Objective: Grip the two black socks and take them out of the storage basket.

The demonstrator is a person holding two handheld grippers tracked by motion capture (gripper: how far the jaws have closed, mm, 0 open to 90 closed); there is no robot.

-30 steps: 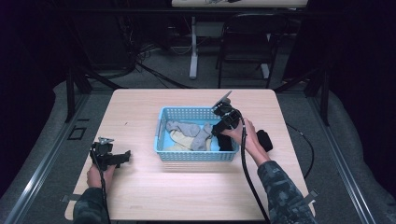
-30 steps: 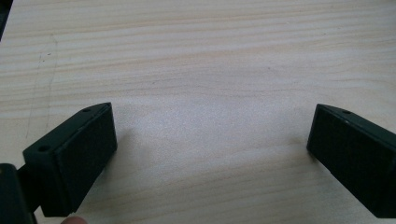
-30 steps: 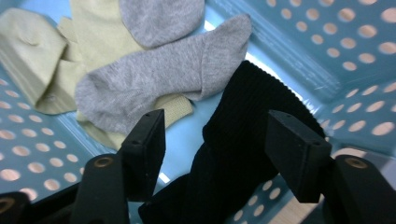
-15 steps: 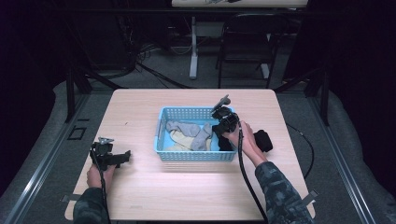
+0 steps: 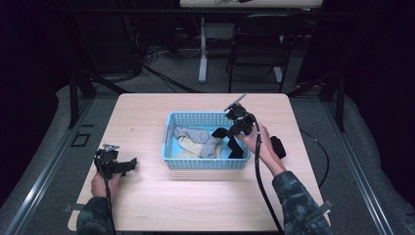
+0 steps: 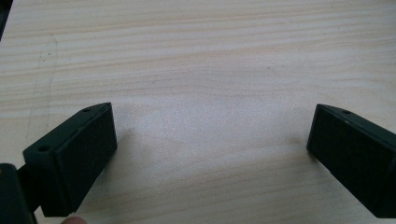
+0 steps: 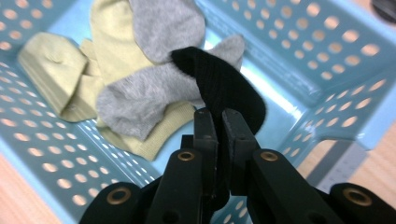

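The right gripper [image 7: 219, 119] has its jaws pressed nearly together on a black sock [image 7: 224, 84]; they have just been closing, and the ribbed fabric is pinched between the two pads. In the high view the right gripper [image 5: 230, 134] sits over the 3 o'clock end of the blue basket [image 5: 195, 164], with the black sock [image 5: 234, 146] draped below it, partly inside the basket. The sock's lower end is hidden behind the jaws in the right gripper view, so how much of it hangs free cannot be told there.

Beside the black sock, toward 9 o'clock in the basket, lie a grey sock [image 7: 154, 93] and a pale yellow sock [image 7: 60, 70], overlapping; the grey one touches the black one.

The left gripper [image 6: 210, 154] stands wide open with nothing between its jaws, just above the bare wooden table [image 6: 210, 56]. In the high view the left gripper [image 5: 129, 165] rests at about 8 o'clock on the table, well apart from the basket.

A dark object [image 5: 278, 146] lies on the table at 3 o'clock of the basket, partly covered by the right hand [image 5: 259, 142] and too dim to identify.
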